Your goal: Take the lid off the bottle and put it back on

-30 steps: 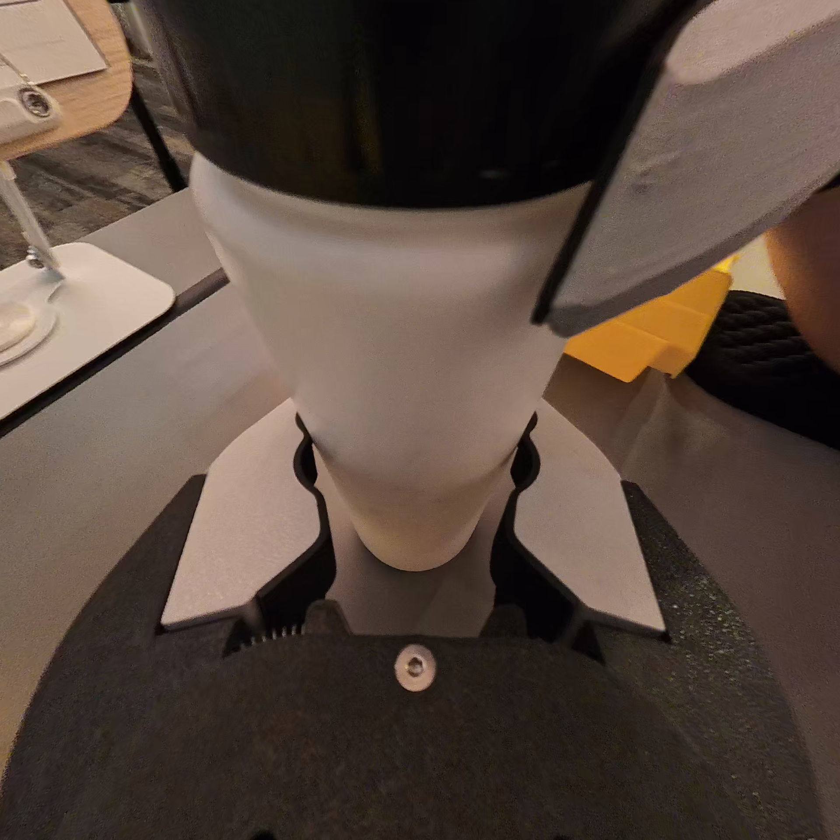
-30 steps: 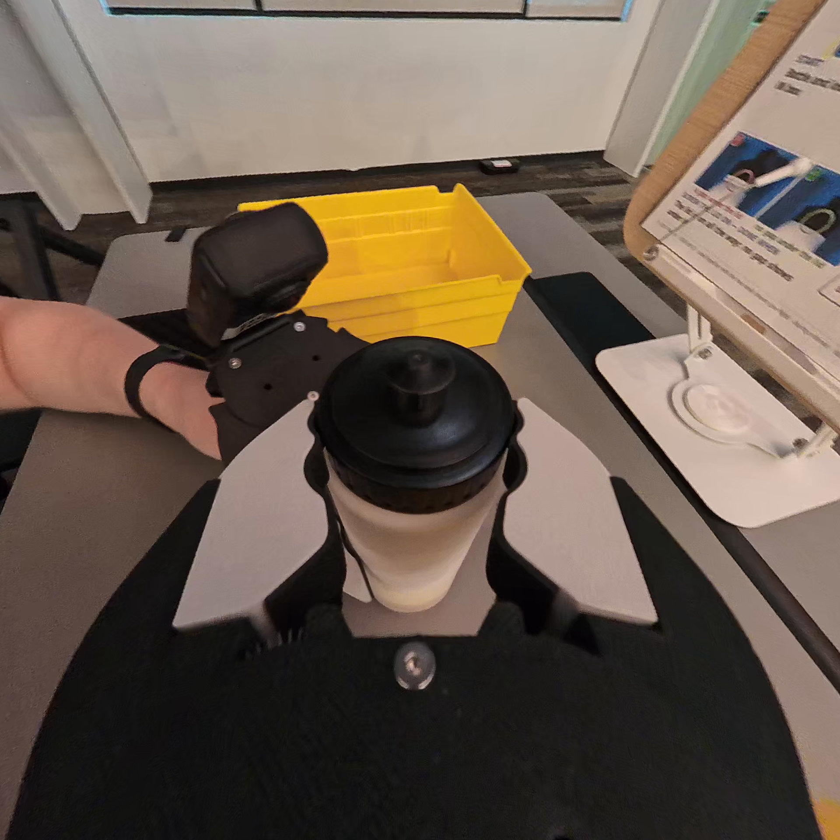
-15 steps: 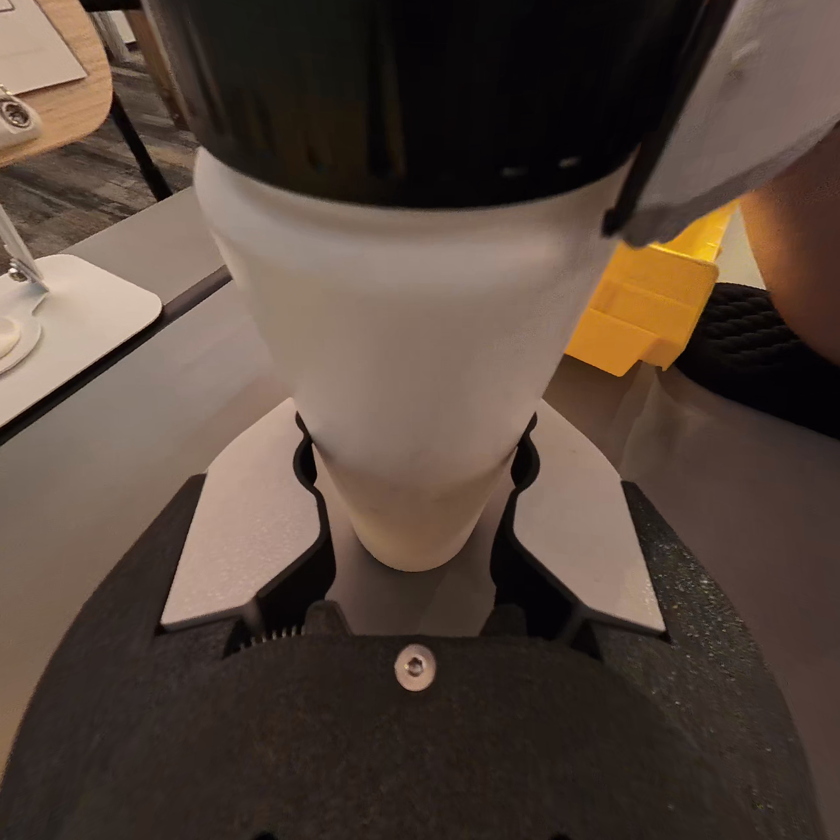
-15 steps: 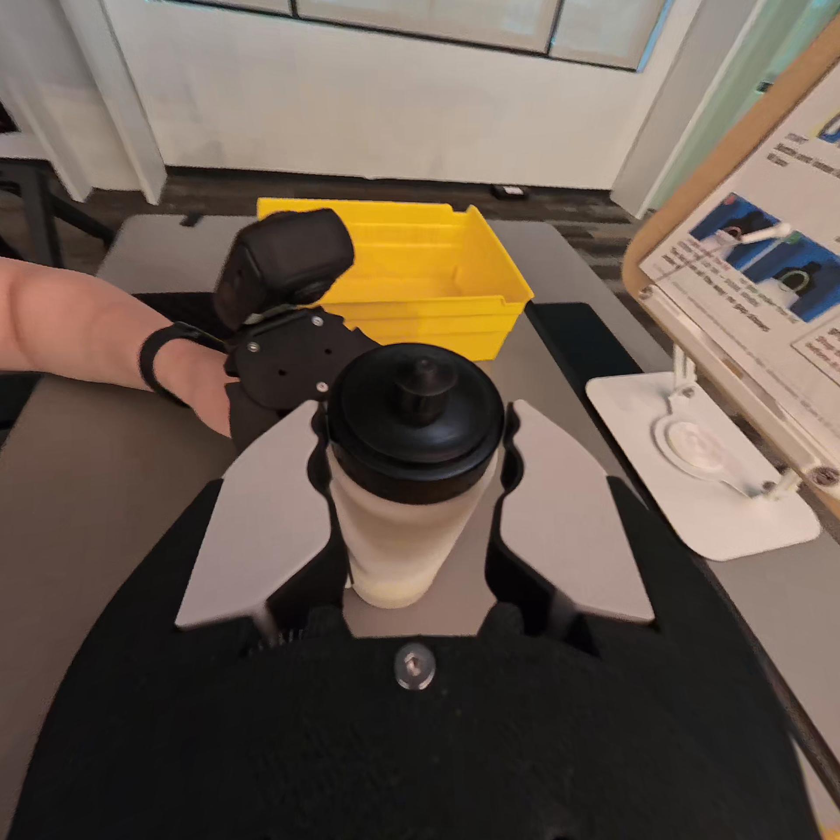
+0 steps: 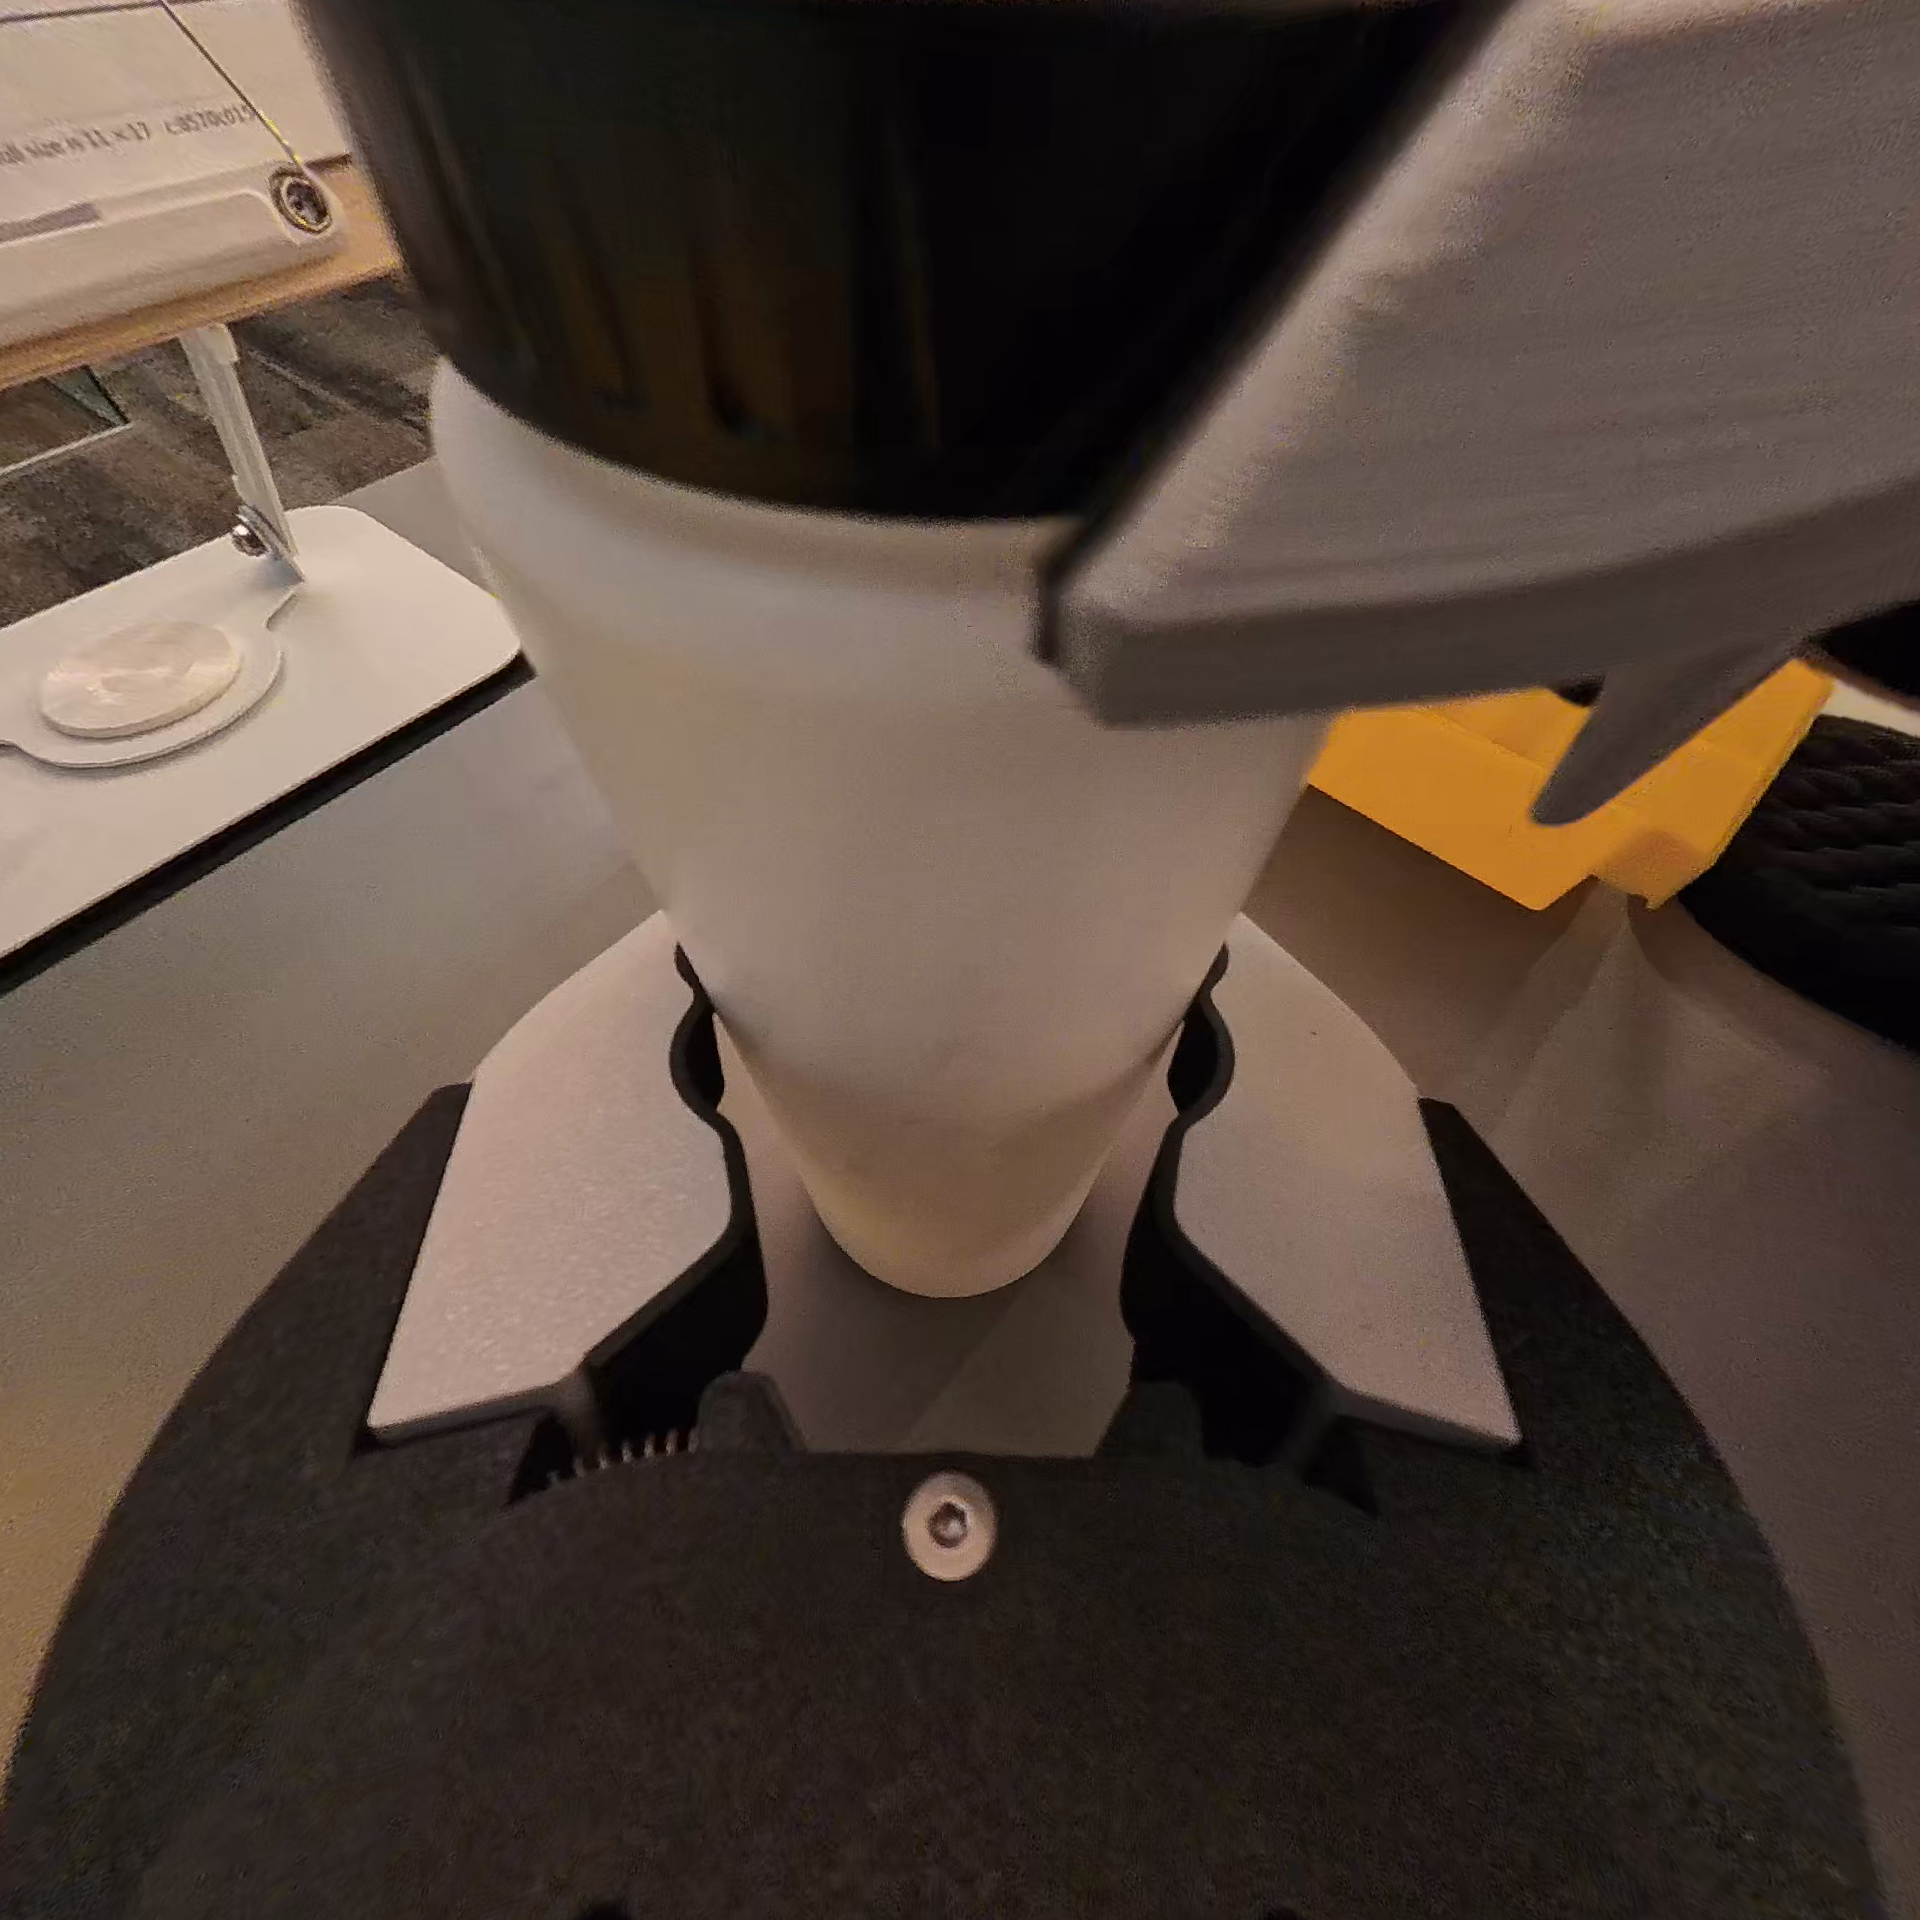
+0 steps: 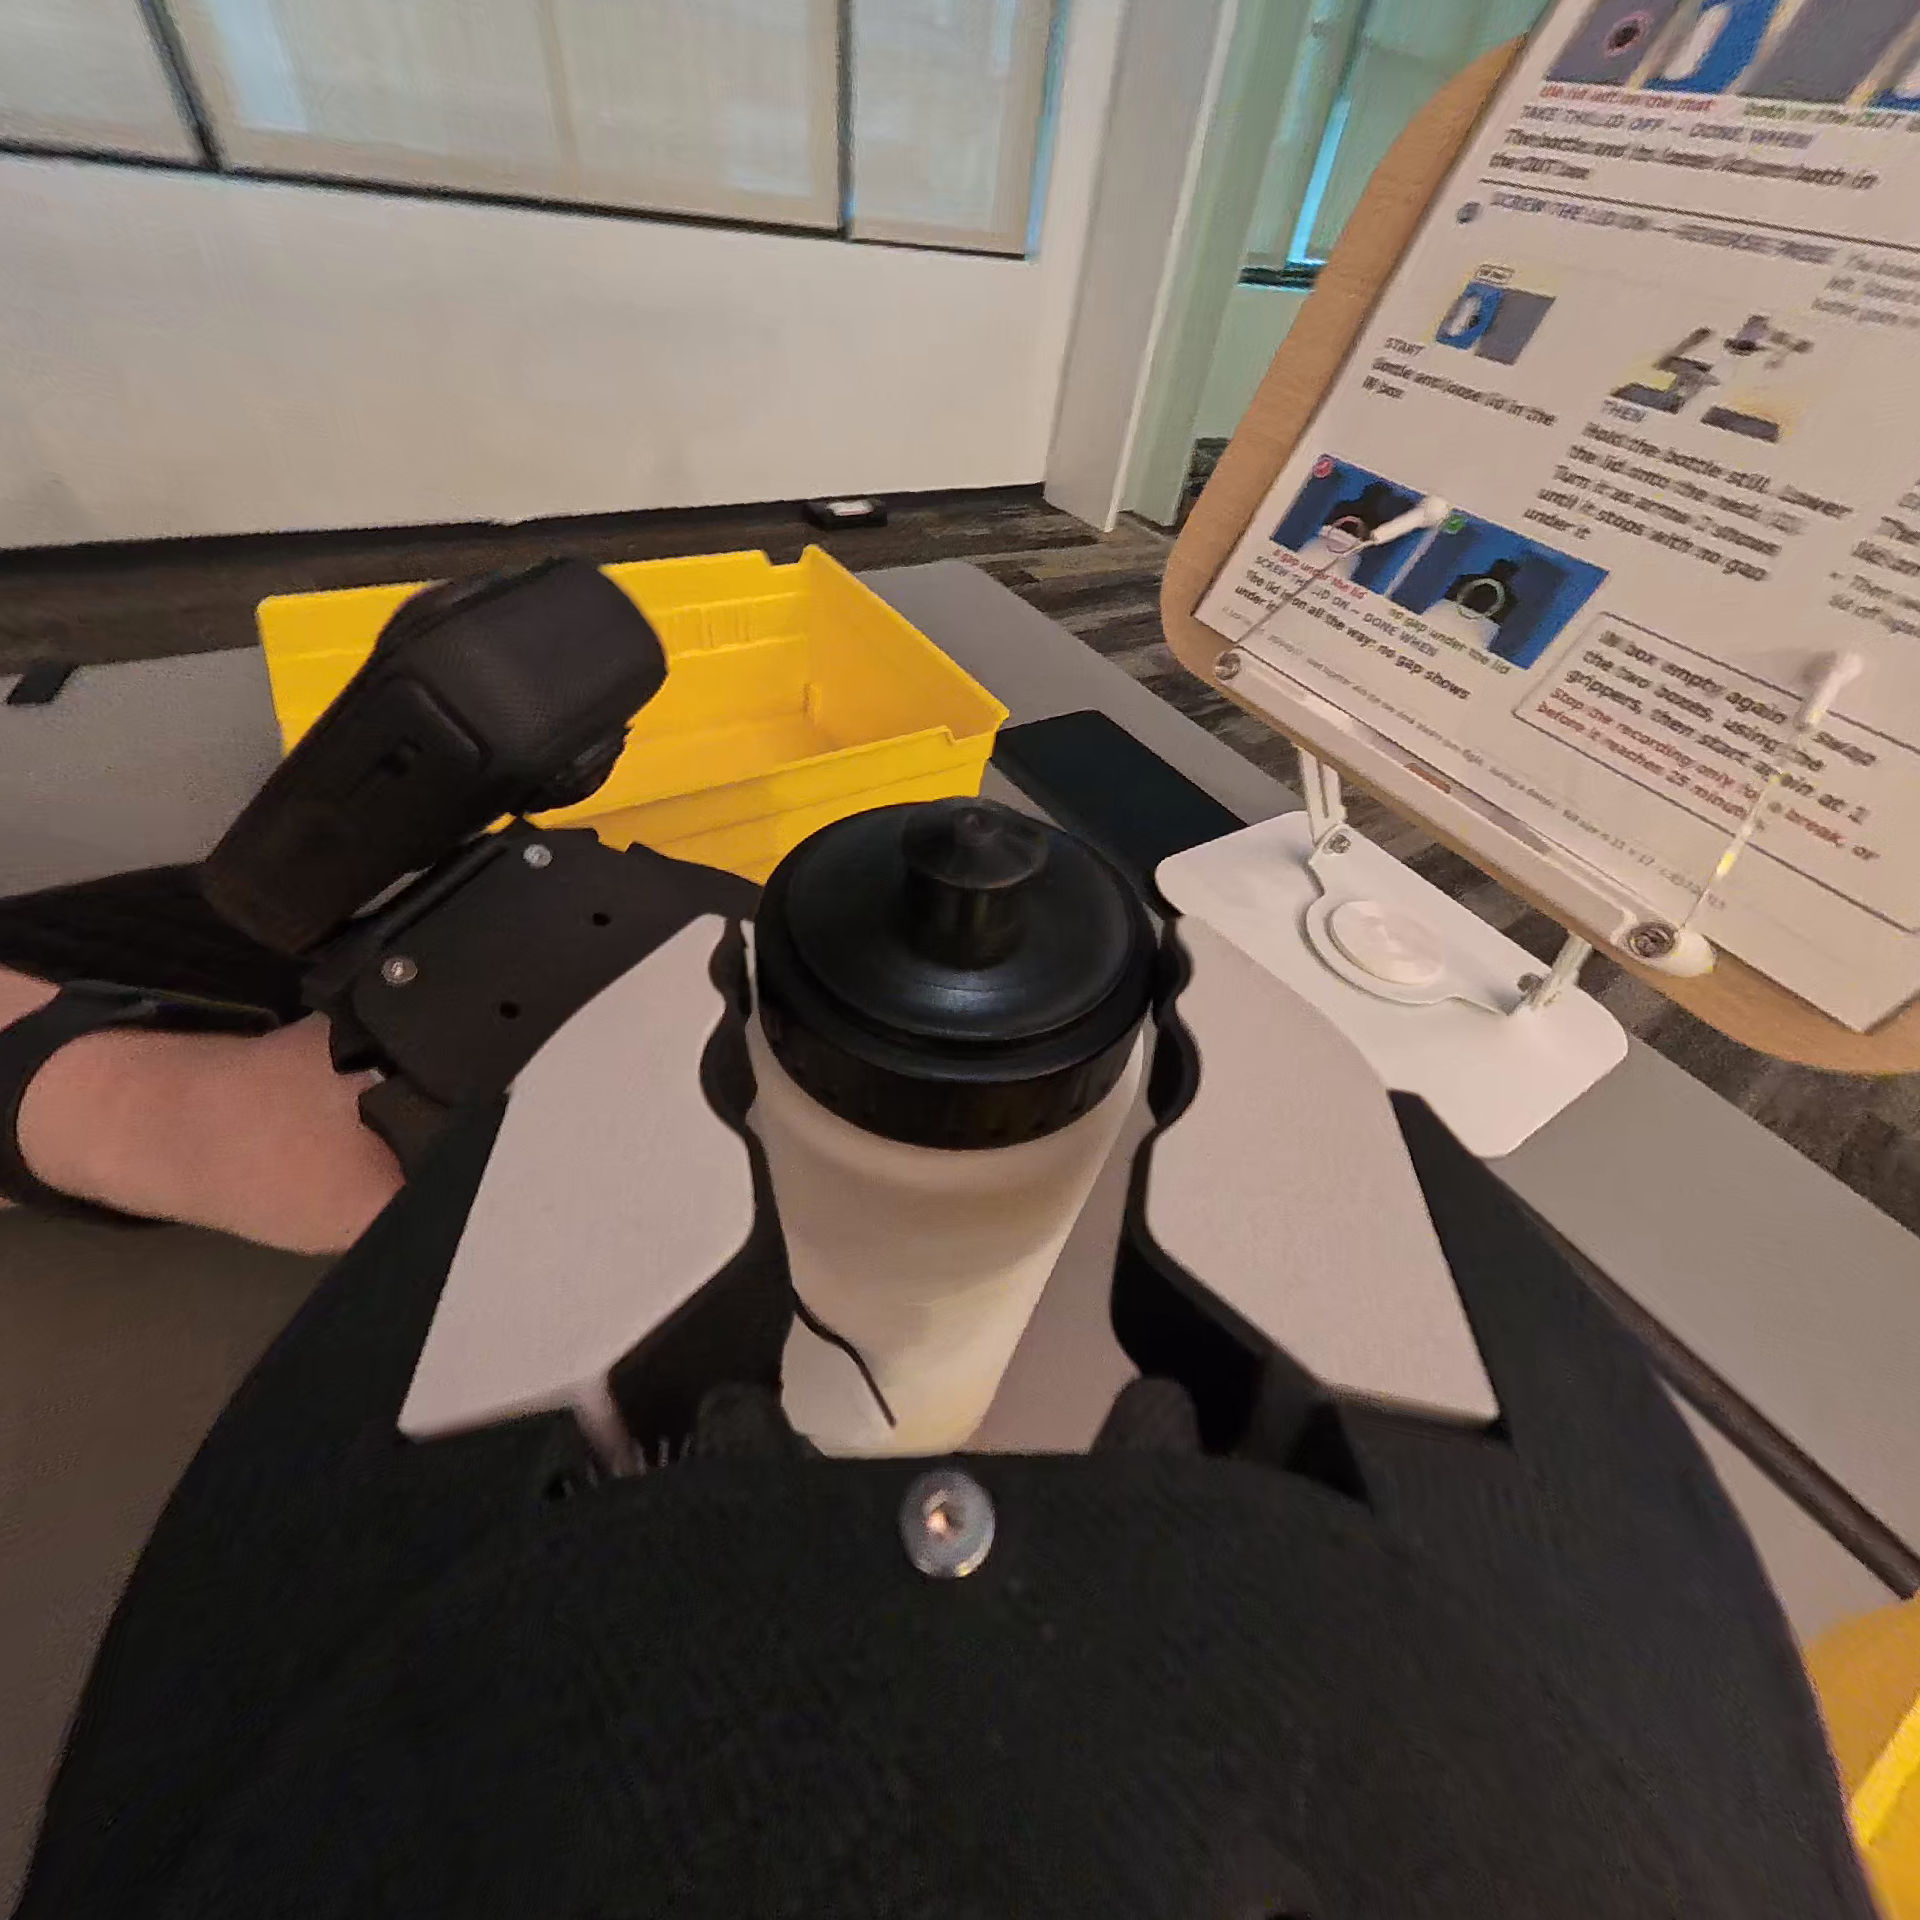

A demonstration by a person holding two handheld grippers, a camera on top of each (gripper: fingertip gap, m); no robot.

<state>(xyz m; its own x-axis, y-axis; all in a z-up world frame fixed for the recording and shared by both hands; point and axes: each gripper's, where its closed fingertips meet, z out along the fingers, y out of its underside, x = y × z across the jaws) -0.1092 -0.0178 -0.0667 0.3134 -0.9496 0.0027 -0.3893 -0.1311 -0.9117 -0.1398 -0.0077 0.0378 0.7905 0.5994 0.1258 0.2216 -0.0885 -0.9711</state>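
Left wrist view is being filled by the white bottle (image 5: 935, 852), which is being pinched low on its body by the left gripper (image 5: 951, 1049) while standing on the grey table (image 5: 260, 1039); the black lid (image 5: 831, 260) is being cropped at the top. Right wrist view is showing the whole lid (image 6: 951, 977) being clamped by the right gripper (image 6: 951, 997), with the yellow bin (image 6: 810, 707) and instruction stand (image 6: 1455, 997) being seen behind.
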